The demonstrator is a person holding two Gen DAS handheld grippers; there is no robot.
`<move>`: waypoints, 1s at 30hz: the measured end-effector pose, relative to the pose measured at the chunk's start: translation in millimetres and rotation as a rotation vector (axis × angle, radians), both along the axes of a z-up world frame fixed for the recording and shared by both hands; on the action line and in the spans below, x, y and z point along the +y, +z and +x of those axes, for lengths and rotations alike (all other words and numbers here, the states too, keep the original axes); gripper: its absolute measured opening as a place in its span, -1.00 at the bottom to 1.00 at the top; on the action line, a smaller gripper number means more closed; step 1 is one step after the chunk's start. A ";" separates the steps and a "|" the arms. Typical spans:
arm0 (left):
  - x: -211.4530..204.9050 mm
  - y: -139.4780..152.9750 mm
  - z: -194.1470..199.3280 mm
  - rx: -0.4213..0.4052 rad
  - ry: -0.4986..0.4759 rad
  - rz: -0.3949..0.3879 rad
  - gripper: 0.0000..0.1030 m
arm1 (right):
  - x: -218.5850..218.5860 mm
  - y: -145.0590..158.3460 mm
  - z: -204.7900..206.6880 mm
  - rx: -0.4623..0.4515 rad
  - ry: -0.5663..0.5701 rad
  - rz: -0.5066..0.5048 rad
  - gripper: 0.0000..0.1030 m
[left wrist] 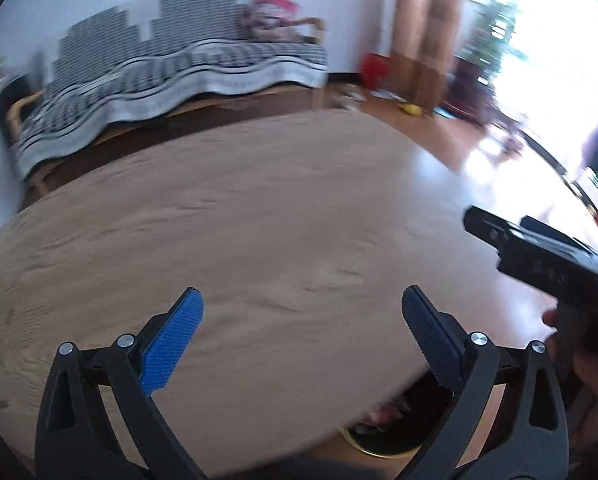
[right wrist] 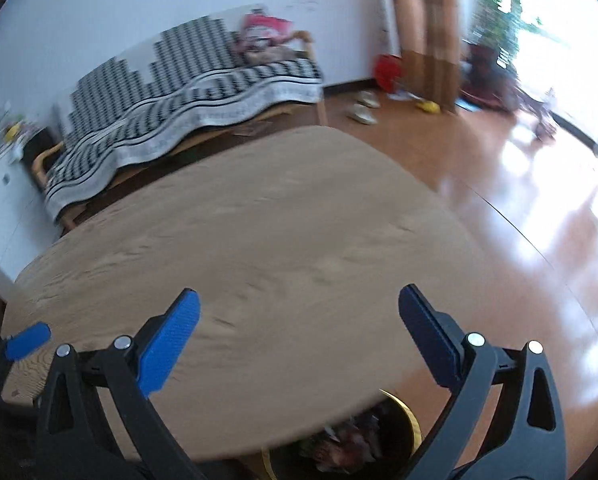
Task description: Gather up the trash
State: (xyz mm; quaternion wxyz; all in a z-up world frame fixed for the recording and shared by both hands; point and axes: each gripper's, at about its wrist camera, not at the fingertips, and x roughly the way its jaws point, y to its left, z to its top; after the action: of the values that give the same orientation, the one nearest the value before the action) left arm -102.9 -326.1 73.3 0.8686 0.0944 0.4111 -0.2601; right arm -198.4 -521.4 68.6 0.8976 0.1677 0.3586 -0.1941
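My left gripper point(left wrist: 301, 300) is open and empty, held above a round wooden table point(left wrist: 239, 216). My right gripper point(right wrist: 299, 300) is also open and empty above the same table point(right wrist: 259, 224). A bin with a gold rim point(right wrist: 413, 426) stands on the floor under the table's near edge, with crumpled wrappers point(right wrist: 347, 446) inside. The bin also shows in the left wrist view point(left wrist: 373, 450). The right gripper's black body point(left wrist: 539, 256) shows at the right of the left wrist view. A blue pad of the left gripper point(right wrist: 29, 340) shows at the left of the right wrist view.
A sofa with a black and white striped cover point(left wrist: 171, 76) stands behind the table. A white cabinet point(right wrist: 3, 216) is at the left. A red object point(right wrist: 387, 70), slippers point(right wrist: 363, 114) and a curtain point(right wrist: 431, 32) are on the glossy wooden floor at the far right.
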 end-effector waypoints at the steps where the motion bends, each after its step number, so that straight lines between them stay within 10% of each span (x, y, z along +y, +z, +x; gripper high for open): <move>1: 13.3 0.2 12.0 -0.003 0.036 0.000 0.88 | 13.9 1.9 19.7 0.002 0.026 -0.008 0.86; 14: 152.9 -42.5 107.3 -0.026 0.374 0.072 0.88 | 157.2 -41.4 166.4 0.016 0.322 -0.026 0.86; 30: 175.2 -64.0 155.0 -0.072 0.431 0.094 0.88 | 122.0 -70.8 172.5 0.065 0.209 0.079 0.86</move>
State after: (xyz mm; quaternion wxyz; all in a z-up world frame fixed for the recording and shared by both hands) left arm 52.1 -150.8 9.4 0.9129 0.0537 0.4021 -0.0454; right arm -25.9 -399.4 -2.2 0.8935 0.1583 0.4102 -0.0906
